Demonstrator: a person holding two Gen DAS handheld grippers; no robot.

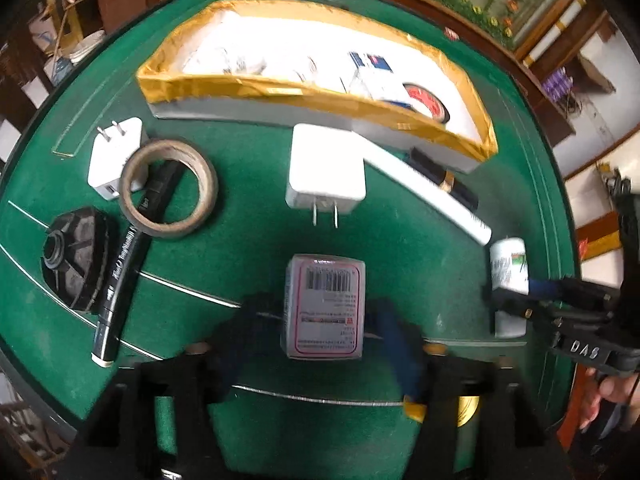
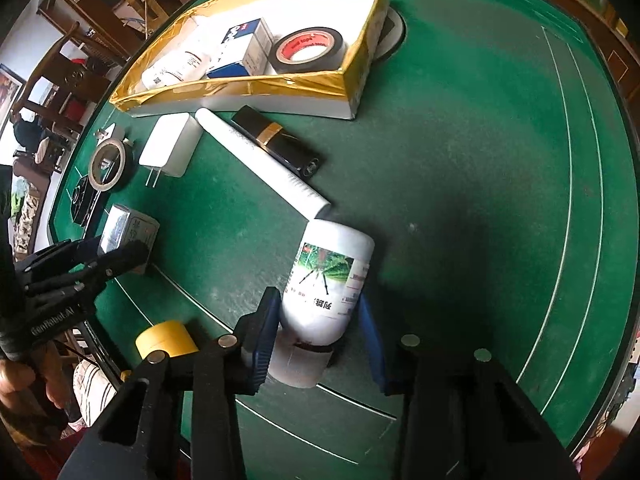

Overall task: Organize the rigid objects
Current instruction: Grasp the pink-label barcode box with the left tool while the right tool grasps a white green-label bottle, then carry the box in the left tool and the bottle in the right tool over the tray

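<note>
My left gripper [image 1: 324,320] is shut on a small box with a barcode label [image 1: 325,304]; the box also shows in the right wrist view [image 2: 126,232]. My right gripper [image 2: 320,324] has its blue pads on both sides of a white bottle with a green picture label [image 2: 326,284], lying on the green table [image 2: 460,200]; whether the pads press it I cannot tell. The bottle shows in the left wrist view [image 1: 509,266]. A yellow-rimmed white tray [image 2: 352,68] at the back holds a black tape roll [image 2: 306,50], a blue-white box [image 2: 244,48] and a white bottle [image 2: 176,70].
On the table lie a white charger [image 1: 326,174], a second charger [image 1: 114,156], a brown tape ring [image 1: 168,188], a black marker [image 1: 124,256], a black faceted cap [image 1: 76,258], a long white tube [image 2: 260,160], a black-gold tube [image 2: 276,140] and a yellow tape roll [image 2: 166,338].
</note>
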